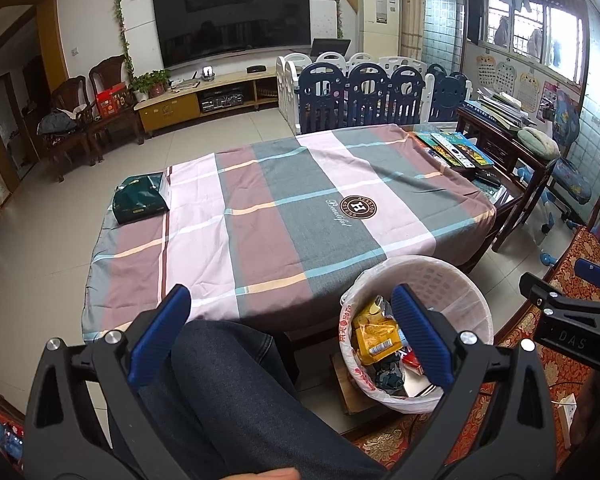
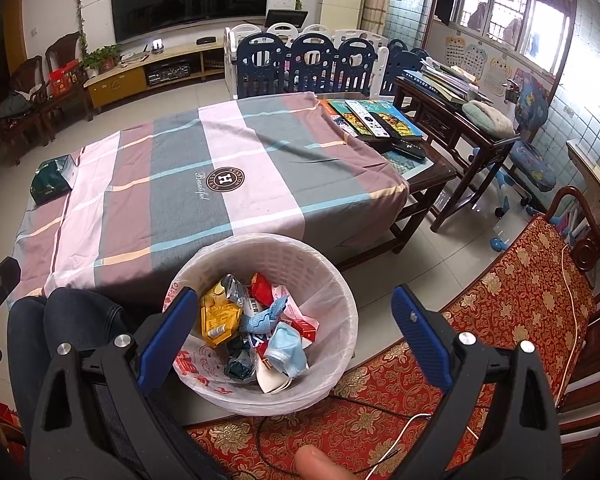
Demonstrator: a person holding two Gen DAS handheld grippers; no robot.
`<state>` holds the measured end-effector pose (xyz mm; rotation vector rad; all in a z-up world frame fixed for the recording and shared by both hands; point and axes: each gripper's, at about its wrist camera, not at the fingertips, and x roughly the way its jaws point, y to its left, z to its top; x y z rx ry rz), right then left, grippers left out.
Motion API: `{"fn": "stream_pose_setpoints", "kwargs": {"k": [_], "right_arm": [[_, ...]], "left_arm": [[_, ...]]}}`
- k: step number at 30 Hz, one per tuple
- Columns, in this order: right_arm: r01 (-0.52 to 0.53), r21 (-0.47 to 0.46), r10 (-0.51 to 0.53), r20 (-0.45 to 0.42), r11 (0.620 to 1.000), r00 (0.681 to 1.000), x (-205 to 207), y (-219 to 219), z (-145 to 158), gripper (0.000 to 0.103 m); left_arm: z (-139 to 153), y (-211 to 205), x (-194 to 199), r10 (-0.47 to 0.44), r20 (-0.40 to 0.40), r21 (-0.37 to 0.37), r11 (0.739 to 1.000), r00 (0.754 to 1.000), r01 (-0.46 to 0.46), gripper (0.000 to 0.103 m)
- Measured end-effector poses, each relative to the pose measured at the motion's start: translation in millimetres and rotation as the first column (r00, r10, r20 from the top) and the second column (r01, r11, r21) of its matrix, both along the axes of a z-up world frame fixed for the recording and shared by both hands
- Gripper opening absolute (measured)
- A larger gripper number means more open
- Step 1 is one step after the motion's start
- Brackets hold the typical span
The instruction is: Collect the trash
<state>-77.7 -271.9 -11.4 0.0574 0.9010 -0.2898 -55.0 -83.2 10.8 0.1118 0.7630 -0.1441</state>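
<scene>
A white lined waste basket (image 2: 332, 280) stands on the floor by the table's near edge; it also shows in the left wrist view (image 1: 452, 280). It holds several wrappers, a yellow packet (image 2: 216, 312) and a blue face mask (image 2: 286, 350). My right gripper (image 2: 296, 336) is open and empty above the basket. My left gripper (image 1: 290, 332) is open and empty above the person's knee, left of the basket. A dark green packet (image 1: 140, 198) lies at the table's far left edge; it also shows in the right wrist view (image 2: 52, 182).
The table wears a plaid cloth (image 1: 284, 200). Books and remotes (image 2: 374, 120) lie at its right end. A red patterned seat (image 2: 520, 292) is on the right. A wooden side table (image 2: 460, 120), a playpen (image 1: 380, 88) and a TV unit stand beyond.
</scene>
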Motion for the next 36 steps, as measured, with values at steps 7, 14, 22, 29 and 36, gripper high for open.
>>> {"fn": "stream_pose_setpoints", "kwargs": {"k": [7, 14, 22, 29, 36], "right_arm": [[0.0, 0.0, 0.0, -0.002, 1.0, 1.0, 0.4, -0.1, -0.8, 0.095], [0.0, 0.0, 0.0, -0.003, 1.0, 1.0, 1.0, 0.5, -2.6, 0.095], [0.001, 0.0, -0.001, -0.005, 1.0, 1.0, 0.9, 0.9, -3.2, 0.095], [0.003, 0.0, -0.003, -0.009, 1.0, 1.0, 1.2, 0.7, -5.4, 0.095], [0.006, -0.001, -0.006, -0.012, 1.0, 1.0, 1.1, -0.3, -7.6, 0.095]], "left_arm": [[-0.4, 0.8, 0.1, -0.003, -0.004, -0.004, 1.0, 1.0, 0.003, 0.1], [-0.3, 0.9, 0.5, -0.004, -0.007, -0.007, 1.0, 1.0, 0.004, 0.1], [-0.9, -0.4, 0.3, -0.007, -0.014, -0.017, 1.0, 1.0, 0.007, 0.1], [-1.7, -1.1, 1.3, -0.026, -0.014, -0.032, 0.999, 1.0, 0.026, 0.1], [-0.5, 0.6, -0.2, -0.021, 0.008, -0.027, 0.999, 1.0, 0.021, 0.1]]}}
